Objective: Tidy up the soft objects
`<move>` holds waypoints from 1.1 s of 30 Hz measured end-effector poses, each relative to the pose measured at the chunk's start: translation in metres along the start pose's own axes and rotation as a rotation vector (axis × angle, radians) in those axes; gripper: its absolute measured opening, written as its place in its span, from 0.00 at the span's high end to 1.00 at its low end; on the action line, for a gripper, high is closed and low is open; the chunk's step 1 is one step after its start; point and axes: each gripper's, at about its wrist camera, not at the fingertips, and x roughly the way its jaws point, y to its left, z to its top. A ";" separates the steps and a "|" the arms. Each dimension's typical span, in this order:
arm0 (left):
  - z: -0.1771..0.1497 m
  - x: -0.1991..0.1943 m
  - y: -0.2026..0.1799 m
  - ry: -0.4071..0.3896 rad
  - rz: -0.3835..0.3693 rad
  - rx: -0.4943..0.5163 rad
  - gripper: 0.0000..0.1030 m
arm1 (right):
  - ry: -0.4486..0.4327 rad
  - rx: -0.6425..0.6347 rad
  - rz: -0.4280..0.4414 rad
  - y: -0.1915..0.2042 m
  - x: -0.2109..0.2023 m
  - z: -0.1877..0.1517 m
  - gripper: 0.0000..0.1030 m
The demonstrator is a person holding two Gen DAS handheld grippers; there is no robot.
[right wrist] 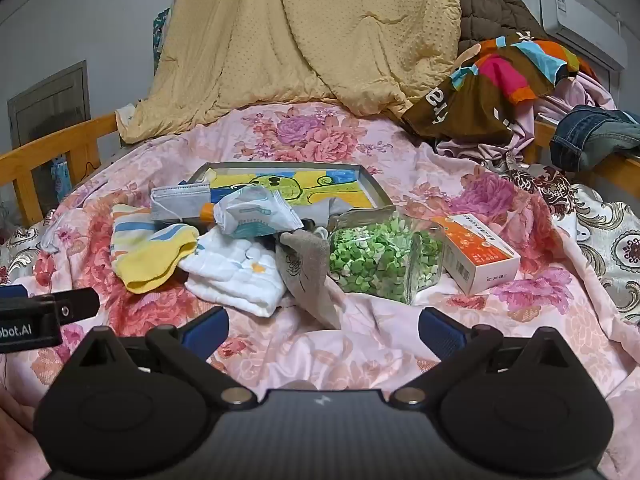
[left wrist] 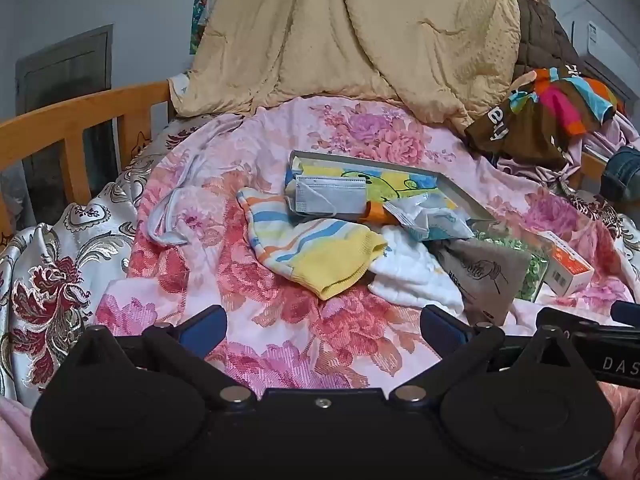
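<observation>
**Both grippers empty, a tangled heap ahead on the bed**

From where I stand, the risk on the far left is the loose white mask [left wrist: 170, 216] lying apart on the pink floral bedspread [left wrist: 280, 328]: its thin straps could snag a finger, or a low pinch could gather the bedspread with it. The left gripper [left wrist: 322, 326] hangs with its jaws spread and nothing between them, the striped yellow sock [left wrist: 320, 256] just ahead and slightly up the bed from it.

Moving right, the heap is layered. The grey mask [left wrist: 330, 198] rests on the edge of the tray [left wrist: 460, 192] and touches the sock; the white cloth [right wrist: 236, 272] lies under the grey sock [right wrist: 310, 276] and the crinkled wrapper [right wrist: 256, 214]. I judge that pulling any one piece may drag its neighbours along.

The right gripper [right wrist: 324, 330] is likewise spread wide and empty, the toe of the grey sock almost between its fingers. Further right, the clear bag of green pieces [right wrist: 380, 260] touches that sock, and the orange box [right wrist: 476, 258] sits just beside the bag; a careless tug could topple either.
</observation>
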 end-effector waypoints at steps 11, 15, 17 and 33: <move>-0.001 -0.001 -0.006 0.003 0.013 0.011 0.01 | 0.000 0.007 0.003 -0.002 0.001 0.000 0.00; 0.000 0.002 -0.009 0.008 0.015 0.026 0.01 | 0.001 0.008 0.003 -0.001 0.000 0.000 0.00; 0.000 0.003 -0.007 0.008 0.012 0.033 0.01 | 0.000 0.009 0.004 -0.001 0.000 0.001 0.00; -0.002 0.005 -0.002 0.018 0.011 0.044 0.01 | 0.002 0.013 0.007 -0.002 0.000 0.000 0.00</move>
